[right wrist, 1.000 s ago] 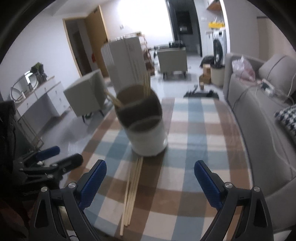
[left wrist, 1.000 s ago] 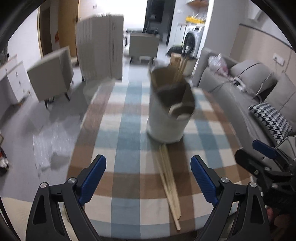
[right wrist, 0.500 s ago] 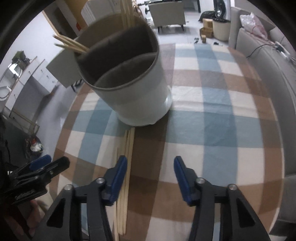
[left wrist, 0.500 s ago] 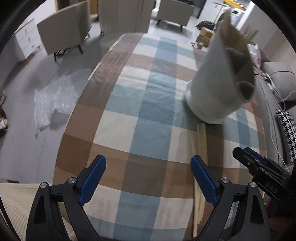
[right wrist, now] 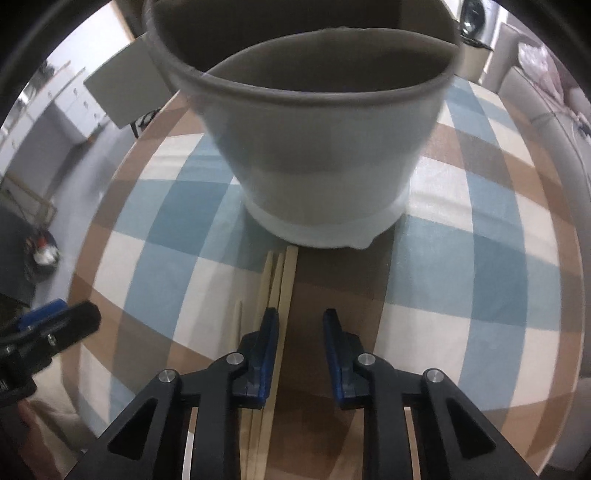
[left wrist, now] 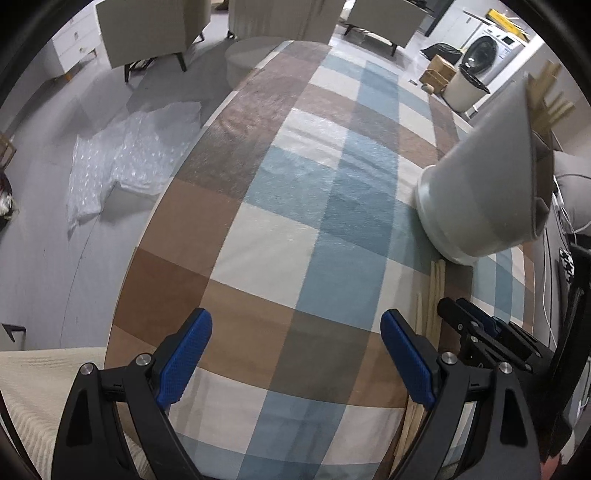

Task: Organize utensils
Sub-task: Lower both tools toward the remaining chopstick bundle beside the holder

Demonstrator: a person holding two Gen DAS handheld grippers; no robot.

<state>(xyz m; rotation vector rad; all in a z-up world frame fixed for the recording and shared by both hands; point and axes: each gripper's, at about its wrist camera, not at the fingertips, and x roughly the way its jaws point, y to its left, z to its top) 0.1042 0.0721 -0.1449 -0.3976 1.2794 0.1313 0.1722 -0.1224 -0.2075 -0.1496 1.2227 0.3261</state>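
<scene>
A grey-white round utensil holder (right wrist: 325,166) with a brown divider stands on the checked tablecloth (right wrist: 480,266). In the left wrist view the holder (left wrist: 480,192) has several wooden chopsticks (left wrist: 546,99) sticking out of it. A loose bundle of chopsticks (right wrist: 280,280) lies on the cloth in front of it. My right gripper (right wrist: 300,347) points down over this bundle with its jaws closing. The sticks run under its left finger (right wrist: 267,350), and only cloth shows in the gap. My left gripper (left wrist: 295,358) is wide open over bare cloth, left of the loose chopsticks (left wrist: 436,288).
The rounded table edge (left wrist: 155,206) runs along the left, with bubble wrap (left wrist: 122,162) on the floor beyond it. Armchairs (left wrist: 147,33) stand at the back. A bin (left wrist: 465,88) and a washing machine (left wrist: 487,55) are at the far right, and a sofa (right wrist: 546,122) is to the right.
Both grippers have come down towards the table and tipped to look down at it. The right jaws have narrowed from wide open to a small gap beside the loose chopsticks.
</scene>
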